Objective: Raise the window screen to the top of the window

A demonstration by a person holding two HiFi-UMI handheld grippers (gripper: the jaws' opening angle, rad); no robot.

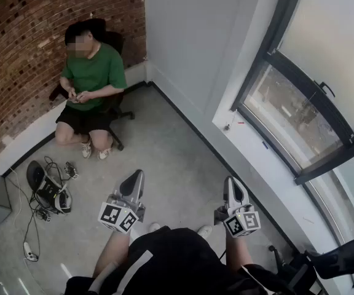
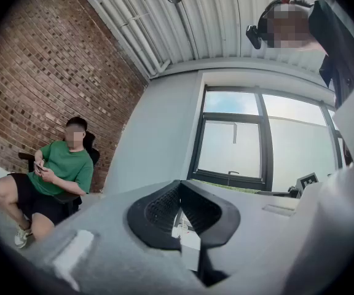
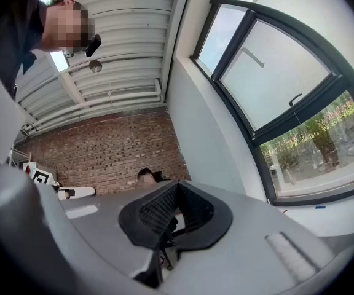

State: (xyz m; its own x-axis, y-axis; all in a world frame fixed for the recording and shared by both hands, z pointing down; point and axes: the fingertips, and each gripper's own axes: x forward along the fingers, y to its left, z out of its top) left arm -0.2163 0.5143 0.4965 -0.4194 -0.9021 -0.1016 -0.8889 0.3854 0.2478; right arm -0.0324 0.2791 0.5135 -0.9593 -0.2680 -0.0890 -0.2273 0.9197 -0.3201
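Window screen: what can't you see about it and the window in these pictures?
- Head view: the window loses its top at the picture's edge.
- All views: the screen is too faint to tell from glass.
- Right gripper view: the right gripper hides most of the seated person.

In the head view the window runs off the edge from 1 to 3 o'clock, so its top is out of sight. On the sill at 2 o'clock lies a small object, too small to name. The cables and gear on the floor at 8 o'clock are too tangled to identify. A dark shape at 4 o'clock is cut by the edge. In the left gripper view the body of the left claw hides whatever lies below the window frame.
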